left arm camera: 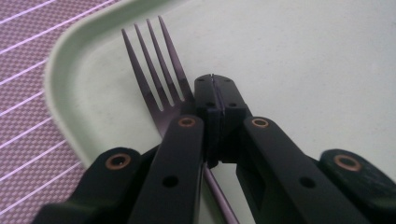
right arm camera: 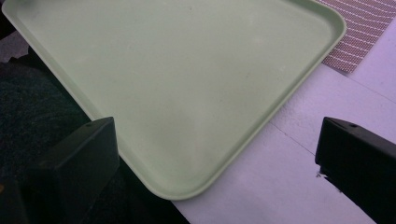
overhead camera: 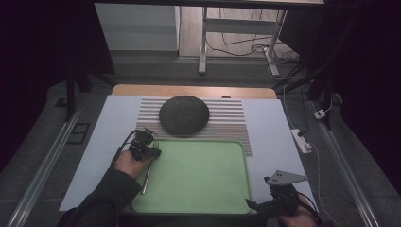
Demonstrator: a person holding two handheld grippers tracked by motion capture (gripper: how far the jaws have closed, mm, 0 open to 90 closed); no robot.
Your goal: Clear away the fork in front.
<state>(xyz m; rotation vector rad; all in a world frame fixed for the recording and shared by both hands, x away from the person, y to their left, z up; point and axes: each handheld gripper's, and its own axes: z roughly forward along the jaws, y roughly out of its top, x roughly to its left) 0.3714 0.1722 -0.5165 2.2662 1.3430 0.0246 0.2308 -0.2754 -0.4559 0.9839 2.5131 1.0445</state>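
A pale green rectangular plastic tray (overhead camera: 198, 179) lies on a white-covered surface (overhead camera: 274, 123), its far edge overlapping a striped woven placemat (overhead camera: 231, 118) on which sits a dark grey round domed object (overhead camera: 184, 115). The left gripper (overhead camera: 150, 150) hovers over the tray's left rim, and in the left gripper view its fingers (left arm camera: 187, 135) are pressed together, clamping the neck of a dark metal 4-tined fork (left arm camera: 156, 79) against their side; the tines point out over the tray floor near its rounded corner, while the handle trails back along the left rim in the high view. Holding it by the neck probably keeps the fork level and steady for laying down inside the tray. The right gripper (overhead camera: 265, 201) waits at the tray's near right corner with its fingers (right arm camera: 79, 158) spread wide and empty, seemingly parked clear.
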